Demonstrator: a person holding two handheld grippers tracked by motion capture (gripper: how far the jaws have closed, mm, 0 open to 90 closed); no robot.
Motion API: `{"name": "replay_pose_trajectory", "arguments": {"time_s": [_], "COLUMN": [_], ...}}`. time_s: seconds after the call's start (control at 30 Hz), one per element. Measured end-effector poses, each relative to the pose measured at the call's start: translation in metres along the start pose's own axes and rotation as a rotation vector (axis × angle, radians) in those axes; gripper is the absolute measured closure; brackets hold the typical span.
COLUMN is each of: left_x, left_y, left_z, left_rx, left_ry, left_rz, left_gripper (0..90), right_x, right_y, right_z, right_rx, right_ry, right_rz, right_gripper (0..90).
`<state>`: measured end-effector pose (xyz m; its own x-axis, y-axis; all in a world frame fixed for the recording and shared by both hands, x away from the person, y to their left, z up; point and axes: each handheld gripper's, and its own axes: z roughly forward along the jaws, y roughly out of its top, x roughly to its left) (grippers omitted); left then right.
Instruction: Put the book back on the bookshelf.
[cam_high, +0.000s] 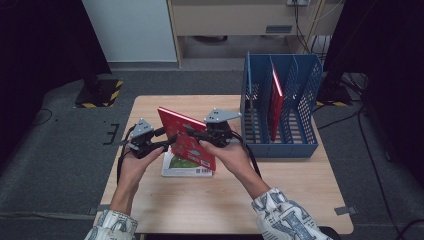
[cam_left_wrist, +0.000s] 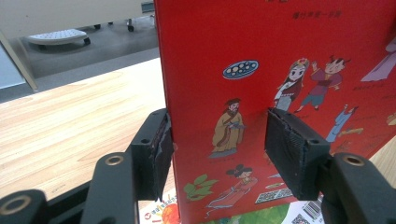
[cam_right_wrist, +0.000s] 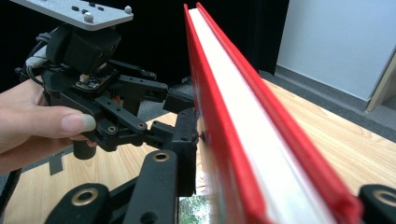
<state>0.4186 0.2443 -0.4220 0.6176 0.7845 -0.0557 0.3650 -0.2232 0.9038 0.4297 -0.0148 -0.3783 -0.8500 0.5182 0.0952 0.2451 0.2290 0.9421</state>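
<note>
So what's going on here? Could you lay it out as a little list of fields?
Setting: wooden table with a person working two hand-held grippers
Held thing: red book, lifted and tilted above the table
Left gripper: one jaw at the book's edge, the other in front of the cover, a gap showing
Right gripper: jaws astride the book's page edge; grip unclear
Under it: another book lying flat on the table
Further right: blue file rack with a red book standing in a slot
</note>
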Motion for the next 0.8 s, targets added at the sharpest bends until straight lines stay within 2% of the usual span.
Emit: {"name": "replay_pose_trajectory", "arguments": {"time_s": [0.47,0.53,0.67,0.8], "left_x": [0.001,0.0,-0.004,-0.004], "left_y": [0.0,-0.001,-0.009,-0.021], "left_z": [0.001,0.001,0.001,-0.002], "left_rx": [-0.002,-0.009,-0.014,0.008], "left_ry": [-0.003,-0.013,-0.001,0.023], "left_rz": [-0.008,-0.033,-0.053,-0.043], "left_gripper": [41.4,37.2,29.1,24.1], "right_x": [-0.001,0.0,0.0,-0.001], "right_y": [0.0,0.001,0.001,0.001], "right_z": [0.001,0.001,0.001,0.001], "right_rx": [0.002,0.003,0.001,-0.003], "right_ry": [0.001,0.007,-0.003,-0.008], "right_rz": [0.001,-0.004,-0.009,-0.003], "right_gripper": [74.8,76.2,78.0,78.4]}}
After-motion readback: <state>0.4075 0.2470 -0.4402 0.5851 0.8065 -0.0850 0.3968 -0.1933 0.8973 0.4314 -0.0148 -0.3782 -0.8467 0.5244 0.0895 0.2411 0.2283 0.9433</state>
